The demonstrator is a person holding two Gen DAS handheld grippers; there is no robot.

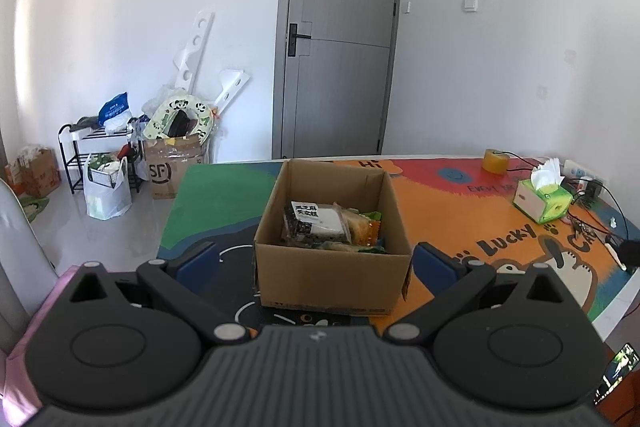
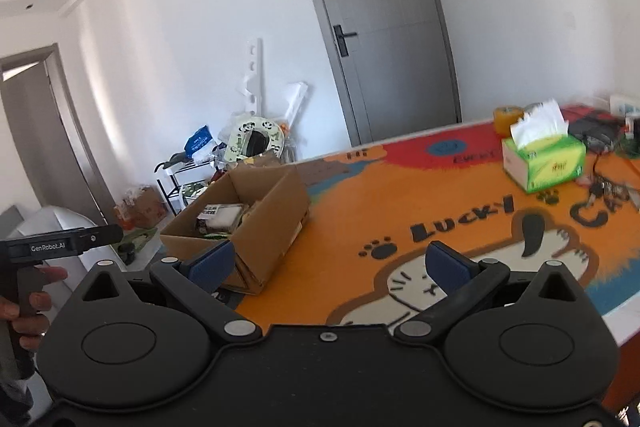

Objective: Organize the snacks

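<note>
The open brown cardboard box [image 1: 332,259] stood on the bench with the colourful cartoon mat [image 1: 460,223], holding wrapped snack packets [image 1: 320,223], a black-and-white one on top. The left tool [image 1: 316,263] was spread wide and empty, its blue pads flanking the box. The right tool [image 2: 328,267] gaped wide over the mat, empty, right of the box. A green tissue box [image 2: 544,159] sat well apart.

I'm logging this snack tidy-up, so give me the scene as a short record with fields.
surface: table with a colourful cartoon mat
container: open cardboard box on the mat
contents: snack packets inside the box
left hand-held gripper: open, empty, facing the box
right hand-held gripper: open, empty, over the mat right of the box
other items: tissue box, roll of tape
</note>
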